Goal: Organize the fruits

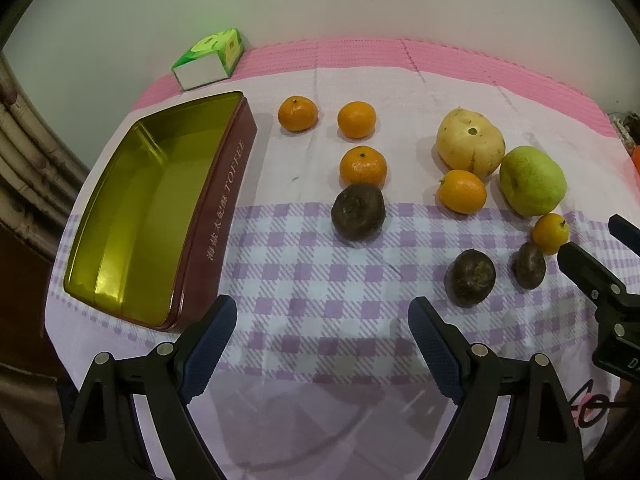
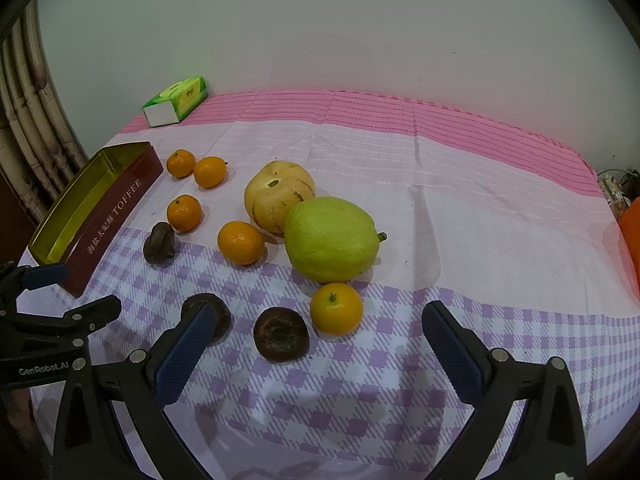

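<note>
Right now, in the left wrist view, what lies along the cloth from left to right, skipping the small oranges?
Toffee tin → dark brown fruit → yellow pear → green fruit → right hand-held gripper at the picture's edge.

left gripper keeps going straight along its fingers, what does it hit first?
Probably just the checked cloth. The left gripper is open and empty, and no fruit lies between its jaws; the nearest dark fruit sits farther on. Depth is uncertain.

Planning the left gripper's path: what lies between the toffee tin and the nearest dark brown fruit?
Only bare cloth lies between the toffee tin and the dark brown fruit; the left wrist view shows it.
</note>
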